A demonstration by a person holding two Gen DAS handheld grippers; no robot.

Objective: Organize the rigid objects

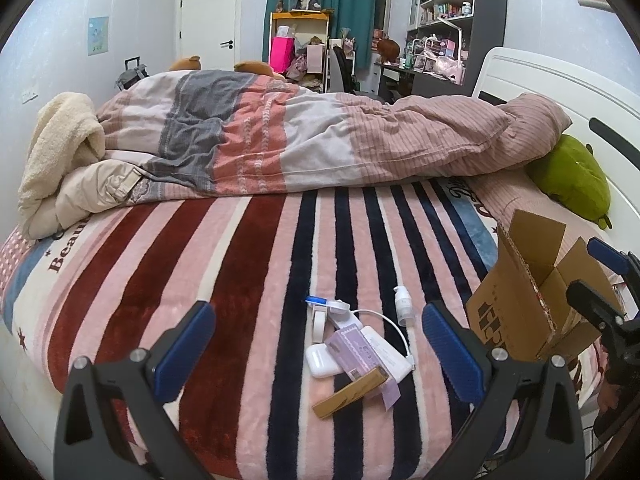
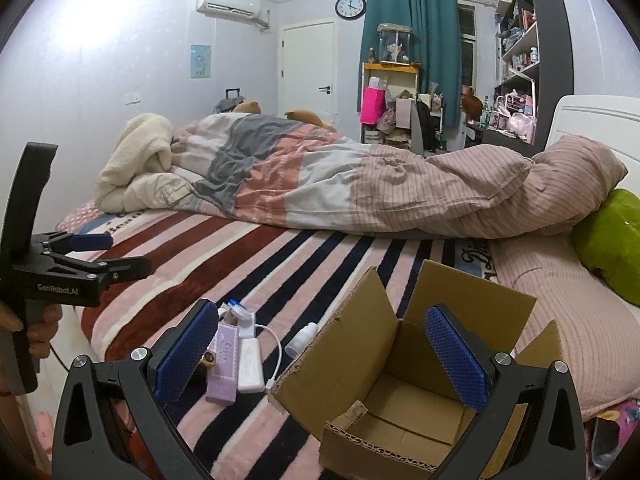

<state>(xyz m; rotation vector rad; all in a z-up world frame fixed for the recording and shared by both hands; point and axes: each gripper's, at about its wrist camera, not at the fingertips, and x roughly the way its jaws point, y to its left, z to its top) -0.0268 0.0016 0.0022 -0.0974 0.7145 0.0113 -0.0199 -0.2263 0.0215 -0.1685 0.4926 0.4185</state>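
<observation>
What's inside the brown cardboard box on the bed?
The cardboard box looks empty: the right wrist view shows only its bare bottom flaps. The corner behind the right gripper finger and the near wall is hidden, so something small could sit there.

A bedroom with pale walls under bright indoor light. A bed with a striped blanket fills the foreground, a rumpled duvet heaped across it and a white headboard at the right. On the far wall hang an air conditioner and a round clock, beside a closed white door. A teal curtain half covers the window. A yellow-topped shelf crowded with items stands below it; a tall dark bookcase rises at right.
</observation>
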